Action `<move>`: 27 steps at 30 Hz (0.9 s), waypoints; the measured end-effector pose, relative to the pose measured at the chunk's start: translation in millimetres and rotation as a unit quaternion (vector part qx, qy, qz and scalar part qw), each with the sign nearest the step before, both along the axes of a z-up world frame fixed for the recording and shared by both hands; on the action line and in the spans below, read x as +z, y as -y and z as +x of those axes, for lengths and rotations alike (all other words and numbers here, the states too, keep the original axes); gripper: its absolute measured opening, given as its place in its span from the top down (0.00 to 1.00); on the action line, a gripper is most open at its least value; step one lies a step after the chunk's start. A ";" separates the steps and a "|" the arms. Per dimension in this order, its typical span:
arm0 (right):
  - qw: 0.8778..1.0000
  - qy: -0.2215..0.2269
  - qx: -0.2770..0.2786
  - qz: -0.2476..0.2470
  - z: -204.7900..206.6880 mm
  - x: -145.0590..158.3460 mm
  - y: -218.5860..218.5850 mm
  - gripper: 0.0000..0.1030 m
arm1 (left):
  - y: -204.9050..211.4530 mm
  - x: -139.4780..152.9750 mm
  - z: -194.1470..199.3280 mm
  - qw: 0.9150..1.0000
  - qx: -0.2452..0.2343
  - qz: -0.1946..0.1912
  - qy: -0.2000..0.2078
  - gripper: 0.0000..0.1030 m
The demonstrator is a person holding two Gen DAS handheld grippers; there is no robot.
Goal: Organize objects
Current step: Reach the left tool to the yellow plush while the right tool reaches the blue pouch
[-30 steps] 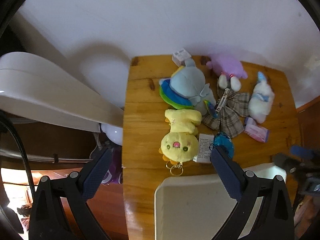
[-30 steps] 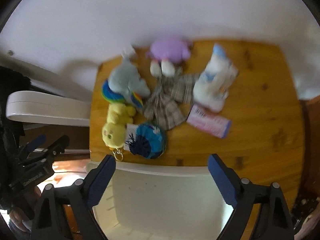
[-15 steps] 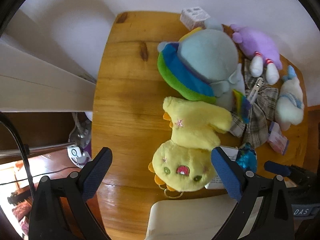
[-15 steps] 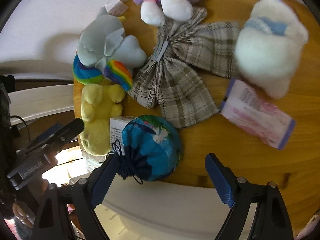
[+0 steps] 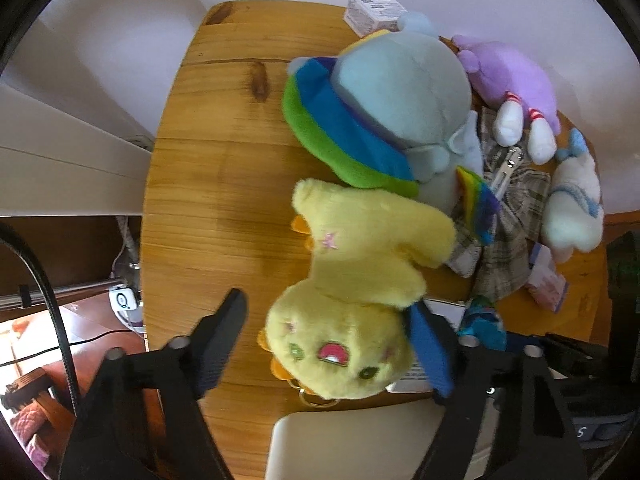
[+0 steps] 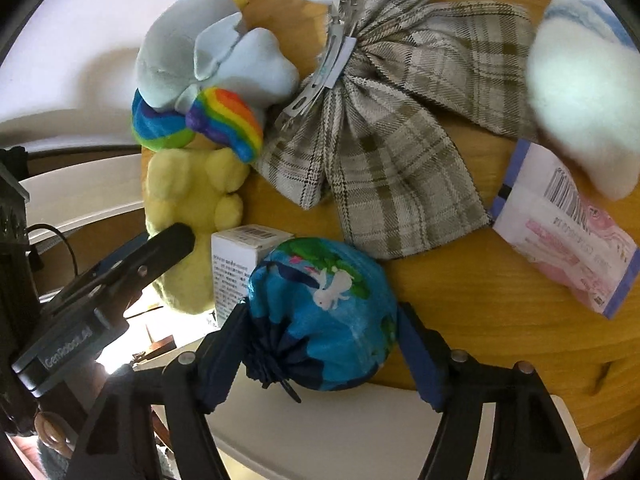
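My left gripper (image 5: 332,344) straddles the head of the yellow plush (image 5: 360,280), which lies near the front edge of the wooden table (image 5: 224,184); my jaws there are apart, the right pad looks to be brushing the fur while the left one stands clear on the bare wood. My right gripper (image 6: 320,344) brackets the blue drawstring pouch (image 6: 324,312) at the table's front lip, both pads hard against its sides, though I cannot tell whether they are truly clamped or only touching. The risks come from crowding. The plush carries a metal key ring (image 5: 316,398) just above the white bin (image 5: 360,440), and its body lies under the grey rainbow plush (image 5: 392,112); if I lift quickly I judge that neighbour could be dragged along or the ring could snag the bin's rim. The pouch is soft and round, so a shallow pinch may let it squirt out and drop off the edge. It also leans on the small white box (image 6: 236,268), which could topple. My two grippers sit close together, so crossing paths could knock one another.
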State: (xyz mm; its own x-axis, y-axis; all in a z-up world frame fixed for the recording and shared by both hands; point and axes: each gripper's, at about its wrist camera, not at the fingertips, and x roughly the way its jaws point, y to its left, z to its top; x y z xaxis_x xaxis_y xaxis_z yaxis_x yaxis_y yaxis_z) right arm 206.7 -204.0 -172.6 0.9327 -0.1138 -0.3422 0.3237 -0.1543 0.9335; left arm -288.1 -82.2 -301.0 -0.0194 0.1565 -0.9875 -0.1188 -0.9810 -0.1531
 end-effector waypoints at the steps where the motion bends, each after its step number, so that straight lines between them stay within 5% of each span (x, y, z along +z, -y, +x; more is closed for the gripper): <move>1: 1.000 0.002 -0.001 0.000 0.3 -0.1 -0.3 0.36 | -0.7 -0.4 -0.3 1.000 -0.001 0.003 0.001 0.35; 4: 1.000 0.002 0.000 -0.003 1.5 0.6 -1.1 0.47 | -4.9 0.4 0.7 1.000 -0.009 -0.002 -0.007 0.42; 15: 0.999 -0.022 -0.017 -0.019 7.8 9.2 -22.2 0.54 | -20.9 5.3 2.4 0.999 -0.035 -0.016 -0.031 0.66; 20: 0.997 -0.058 -0.051 -0.014 9.6 9.0 -18.1 0.54 | -14.4 17.2 9.7 0.998 -0.037 -0.006 -0.049 0.89; 27: 0.993 -0.077 -0.090 -0.025 -7.0 19.3 -26.5 0.54 | -27.7 30.6 20.1 0.997 -0.057 -0.005 -0.059 0.92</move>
State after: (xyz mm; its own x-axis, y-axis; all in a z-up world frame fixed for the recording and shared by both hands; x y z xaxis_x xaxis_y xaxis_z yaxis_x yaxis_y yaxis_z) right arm 199.7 -177.5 -153.3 0.8330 -0.2938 -0.4689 0.4346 -0.1771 0.8830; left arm -268.1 -54.5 -270.4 -0.1180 0.1544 -0.9809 -0.2456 -0.9617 -0.1219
